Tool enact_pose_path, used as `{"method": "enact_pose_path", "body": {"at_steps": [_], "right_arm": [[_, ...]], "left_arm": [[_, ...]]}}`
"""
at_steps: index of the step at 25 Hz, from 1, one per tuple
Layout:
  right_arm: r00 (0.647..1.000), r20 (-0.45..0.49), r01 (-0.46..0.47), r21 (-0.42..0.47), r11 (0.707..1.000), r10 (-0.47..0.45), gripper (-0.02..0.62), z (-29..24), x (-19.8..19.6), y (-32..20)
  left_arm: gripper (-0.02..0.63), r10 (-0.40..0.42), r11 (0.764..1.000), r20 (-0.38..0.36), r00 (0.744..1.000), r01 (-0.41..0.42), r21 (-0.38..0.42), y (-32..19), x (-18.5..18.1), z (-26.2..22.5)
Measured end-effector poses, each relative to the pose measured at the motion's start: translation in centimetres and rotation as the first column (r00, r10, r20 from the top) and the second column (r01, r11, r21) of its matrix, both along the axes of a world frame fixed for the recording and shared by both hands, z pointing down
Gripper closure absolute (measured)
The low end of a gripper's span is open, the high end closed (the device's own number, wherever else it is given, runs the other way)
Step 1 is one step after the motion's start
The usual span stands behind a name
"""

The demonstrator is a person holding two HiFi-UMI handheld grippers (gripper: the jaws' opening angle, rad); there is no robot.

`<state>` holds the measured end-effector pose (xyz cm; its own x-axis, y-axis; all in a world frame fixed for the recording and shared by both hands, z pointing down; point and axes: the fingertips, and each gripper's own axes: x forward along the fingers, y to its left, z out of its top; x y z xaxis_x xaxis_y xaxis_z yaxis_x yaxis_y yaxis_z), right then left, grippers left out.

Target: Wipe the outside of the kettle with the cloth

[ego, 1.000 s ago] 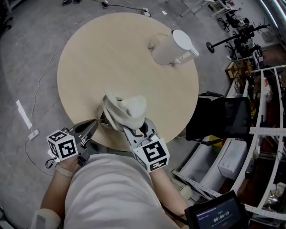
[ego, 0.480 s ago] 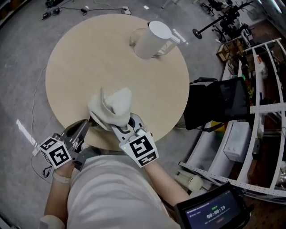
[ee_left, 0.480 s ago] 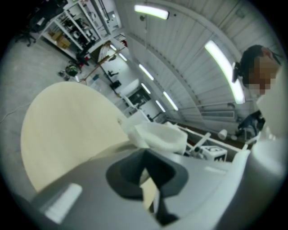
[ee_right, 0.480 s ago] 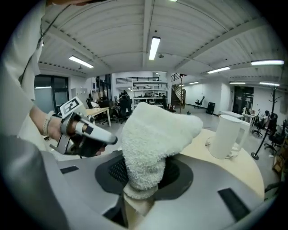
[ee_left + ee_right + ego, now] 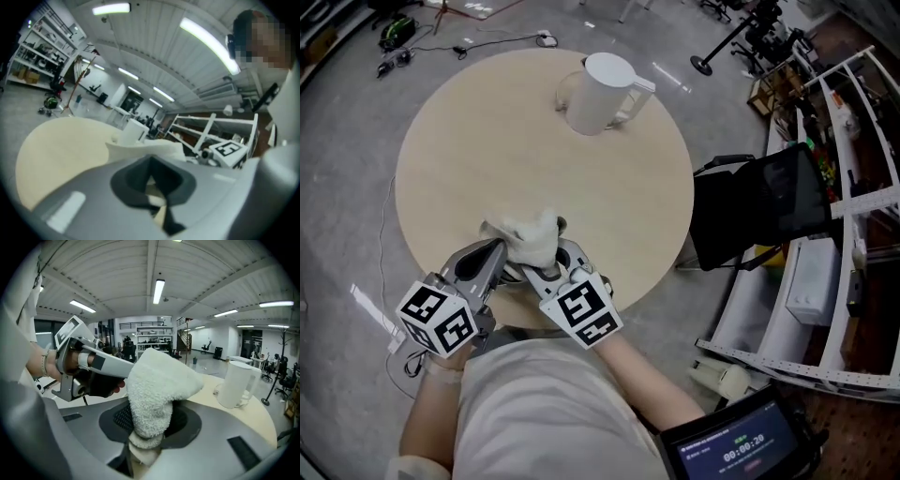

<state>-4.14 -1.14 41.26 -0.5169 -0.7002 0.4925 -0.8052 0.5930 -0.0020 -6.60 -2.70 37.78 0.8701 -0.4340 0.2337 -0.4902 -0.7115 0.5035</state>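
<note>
Cloth in hand, kettle untouched: wiping not yet begun.
Near me, my right tongs (image 5: 546,266) clamp the bunched cloth (image 5: 528,238); my left tongs (image 5: 500,249) are pinched together, empty, just beside it. The kettle (image 5: 598,94) stands well apart at the tabletop's (image 5: 478,150) far edge.

White shirt (image 5: 546,403), checkered marker cubes (image 5: 437,318)

The person holds both grippers close in front of the torso, side by side, forearms bent inward. The right gripper (image 5: 542,264) points forward and slightly down, jaws clamped on the cloth (image 5: 525,239) — the left gripper (image 5: 500,248), tilted sideways, has its jaws drawn together, with its tips just beside the cloth.
</note>
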Motion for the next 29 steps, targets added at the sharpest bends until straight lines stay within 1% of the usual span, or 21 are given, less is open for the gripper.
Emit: {"method": "enact_pose_path", "body": {"at_steps": [2, 3, 5, 6, 9, 14, 22, 29], "right_arm": [[0.999, 0.041, -0.025, 0.035, 0.999, 0.024, 0.483, -0.1, 0.4, 0.4], [0.997, 0.067, -0.033, 0.052, 0.998, 0.029, 0.483, -0.2, 0.6, 0.5], [0.993, 0.112, -0.031, 0.063, 0.998, 0.024, 0.483, -0.2, 0.7, 0.5], [0.993, 0.118, -0.024, 0.061, 0.998, 0.017, 0.483, -0.2, 0.7, 0.5], [0.996, 0.094, -0.014, 0.068, 0.998, 0.007, 0.483, 0.0, 0.7, 0.5], [0.996, 0.088, -0.027, 0.092, 0.995, 0.019, 0.483, 0.0, 0.8, 0.5], [0.995, 0.093, -0.036, 0.108, 0.994, 0.026, 0.483, 0.0, 0.9, 0.5], [0.995, 0.095, -0.043, 0.115, 0.992, 0.032, 0.483, -0.1, 0.9, 0.4]], "left_arm": [[0.609, 0.037, 0.999, 0.028, 0.999, -0.037, 0.022, 0.5, 1.5, 0.0], [0.610, 0.040, 0.999, 0.029, 0.999, -0.041, 0.021, 0.7, 2.1, 0.1], [0.611, 0.012, 1.000, -0.009, 1.000, -0.012, -0.001, 0.8, 2.6, 0.5], [0.611, -0.006, 1.000, -0.031, 0.999, 0.006, -0.018, 0.8, 2.6, 0.8], [0.611, -0.012, 1.000, -0.051, 0.999, 0.011, -0.029, 0.8, 2.3, 1.4], [0.610, 0.014, 1.000, -0.033, 0.999, -0.014, 0.002, 0.9, 2.5, 1.5], [0.609, 0.035, 0.999, -0.019, 0.999, -0.035, 0.004, 0.9, 2.6, 1.6], [0.609, 0.031, 1.000, -0.012, 0.999, -0.031, 0.005, 0.8, 2.7, 1.6]]}}
